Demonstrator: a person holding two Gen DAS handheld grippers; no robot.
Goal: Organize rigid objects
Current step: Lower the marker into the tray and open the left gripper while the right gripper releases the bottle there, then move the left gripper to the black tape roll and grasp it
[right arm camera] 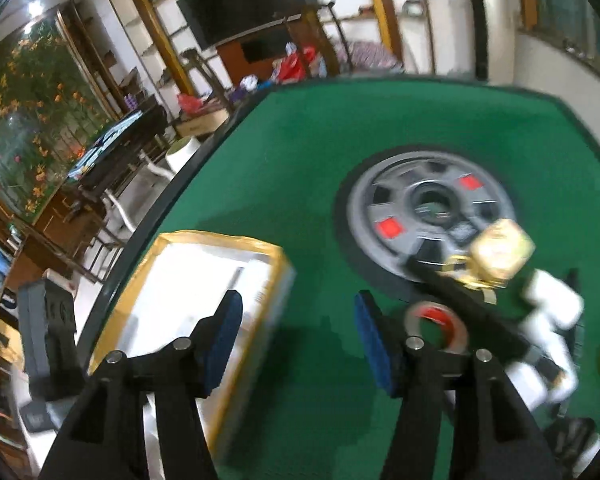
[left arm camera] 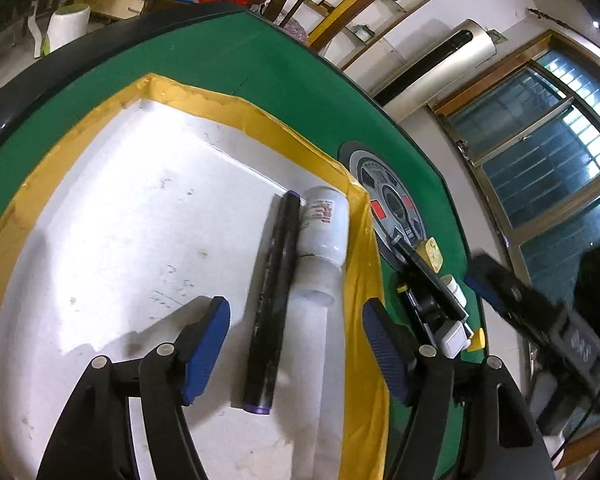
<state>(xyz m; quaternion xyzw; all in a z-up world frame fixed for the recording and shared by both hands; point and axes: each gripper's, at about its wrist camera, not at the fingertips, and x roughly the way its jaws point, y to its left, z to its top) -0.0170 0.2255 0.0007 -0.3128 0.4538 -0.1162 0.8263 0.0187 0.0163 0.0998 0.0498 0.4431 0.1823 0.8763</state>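
A white tray with a yellow taped rim lies on the green table. In it, near the right rim, lie a black marker with purple ends and a white bottle, side by side. My left gripper is open above them, one finger on each side, holding nothing. In the right wrist view the tray is at the lower left. My right gripper is open and empty over bare green felt. To its right lie a tape roll, a gold cube, a black stick and white bottles.
A grey round hub with red squares sits in the table's middle. A pile of small items, a white block and a yellow piece, lies right of the tray. The right gripper's body shows beyond it. The table edge is at the left.
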